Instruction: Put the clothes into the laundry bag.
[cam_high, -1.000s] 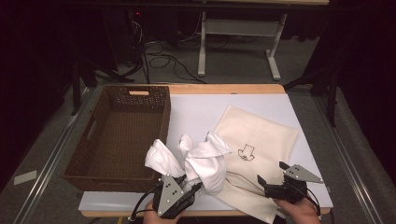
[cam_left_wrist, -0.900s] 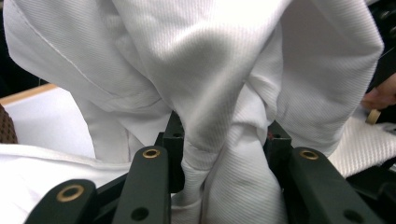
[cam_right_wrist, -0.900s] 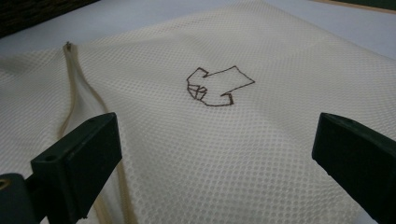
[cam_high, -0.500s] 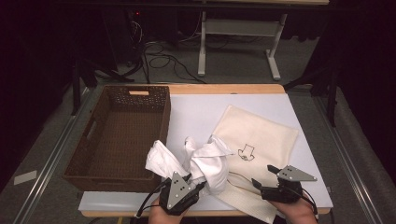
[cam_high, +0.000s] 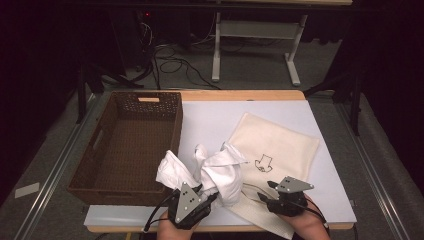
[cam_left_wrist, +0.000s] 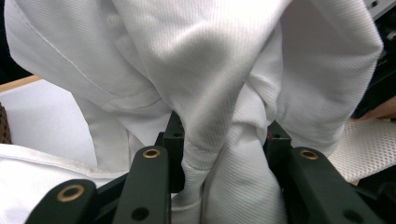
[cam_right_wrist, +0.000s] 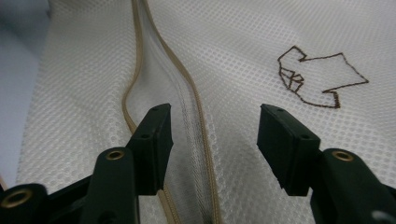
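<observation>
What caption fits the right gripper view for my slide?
Right gripper, jaws closing but still apart, poised over the mesh laundry bag beside its tan zipper.

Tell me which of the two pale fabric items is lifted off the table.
The crumpled white garment, pinched in the left tongs; the cream mesh bag lies flat.

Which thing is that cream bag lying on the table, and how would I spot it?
On the white table top, right of the brown wicker basket, lies a flat cream mesh bag. Unlike the crumpled white cloth beside it, it bears a small dark outline drawing and a tan zipper.
</observation>
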